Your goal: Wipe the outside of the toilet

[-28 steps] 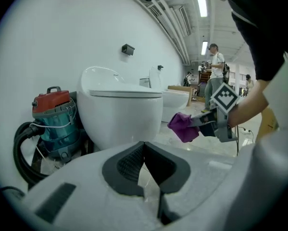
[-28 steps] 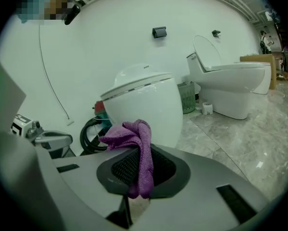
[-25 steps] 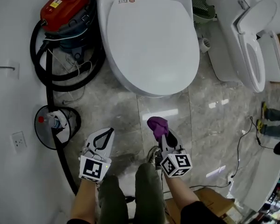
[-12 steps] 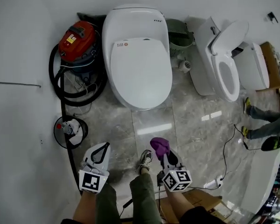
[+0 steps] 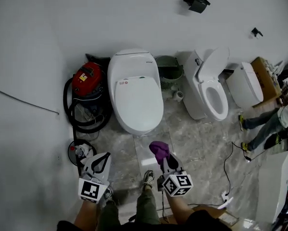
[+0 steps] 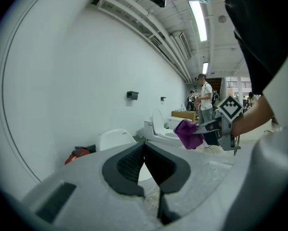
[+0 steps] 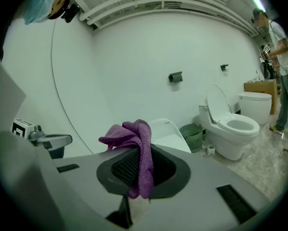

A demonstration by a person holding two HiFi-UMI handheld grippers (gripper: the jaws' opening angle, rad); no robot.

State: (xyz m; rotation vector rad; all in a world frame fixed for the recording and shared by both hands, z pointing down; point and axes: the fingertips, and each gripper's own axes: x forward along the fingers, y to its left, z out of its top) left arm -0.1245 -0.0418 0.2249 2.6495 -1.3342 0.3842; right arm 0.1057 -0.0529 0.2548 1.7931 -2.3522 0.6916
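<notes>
Gripping a purple cloth (image 7: 138, 133), right claw (image 7: 140, 154) faces the toilet (image 5: 136, 97); left claw (image 6: 144, 147) closed.

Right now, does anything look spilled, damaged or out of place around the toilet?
Nothing looks spilled or broken. The red vacuum and its coiled hose sit close beside the closed toilet and may get in the way of wiping that side. The purple cloth is pinched in the right tongs, clear of the toilet.

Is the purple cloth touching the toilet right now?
No, the purple cloth hangs in the right gripper, well short of the closed toilet.
</notes>
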